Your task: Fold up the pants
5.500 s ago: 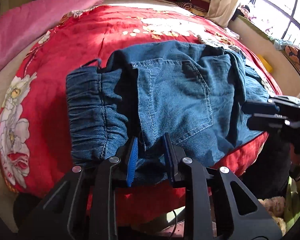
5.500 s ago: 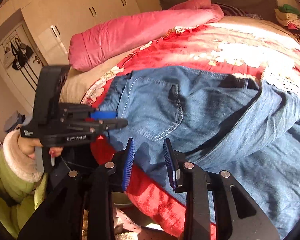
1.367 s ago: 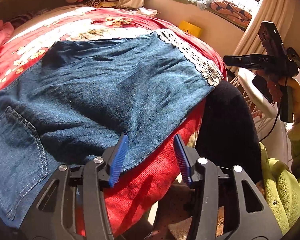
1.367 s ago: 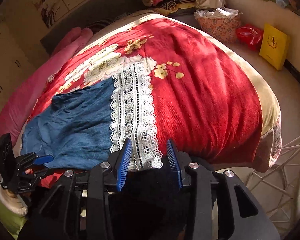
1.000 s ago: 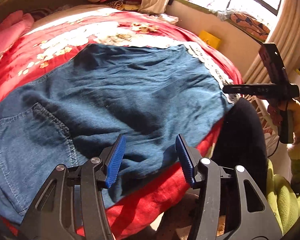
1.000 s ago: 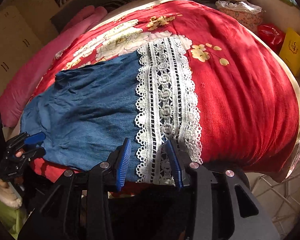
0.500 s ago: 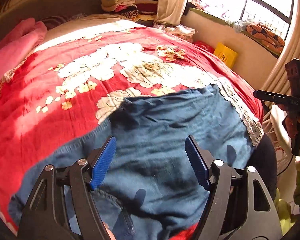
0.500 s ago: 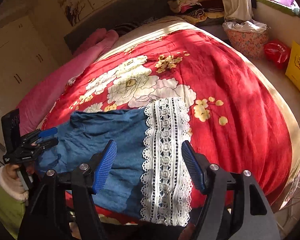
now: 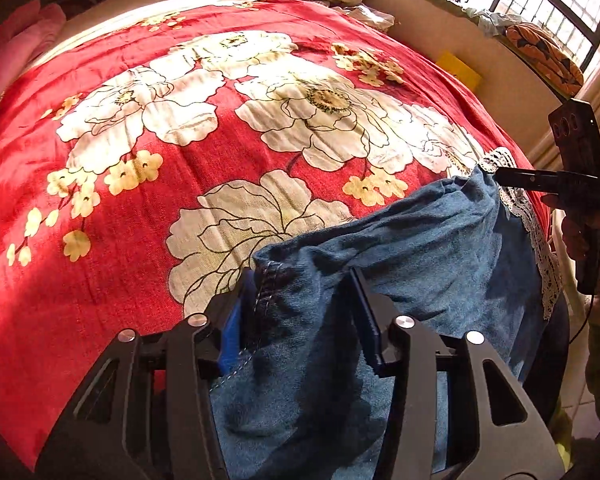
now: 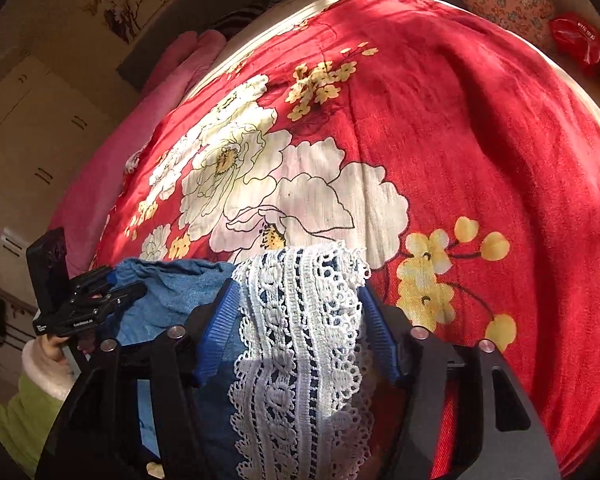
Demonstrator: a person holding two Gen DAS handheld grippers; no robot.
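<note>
Both grippers hold pants (image 9: 420,248) at the bed's (image 9: 148,152) near edge: left gripper (image 9: 300,300) denim, right gripper (image 10: 300,312) lace hem (image 10: 300,320).

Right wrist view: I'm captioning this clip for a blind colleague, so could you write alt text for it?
The right gripper holds the white lace hem of blue denim pants between its blue-padded fingers, above a red floral bedspread. At left, the left gripper holds the denim's far edge.

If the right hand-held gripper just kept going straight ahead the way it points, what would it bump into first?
Probably the red floral bedspread. The right hand-held gripper holds the pants' white lace hem between its fingers, and only blanket lies beyond it, though depth is hard to judge.
</note>
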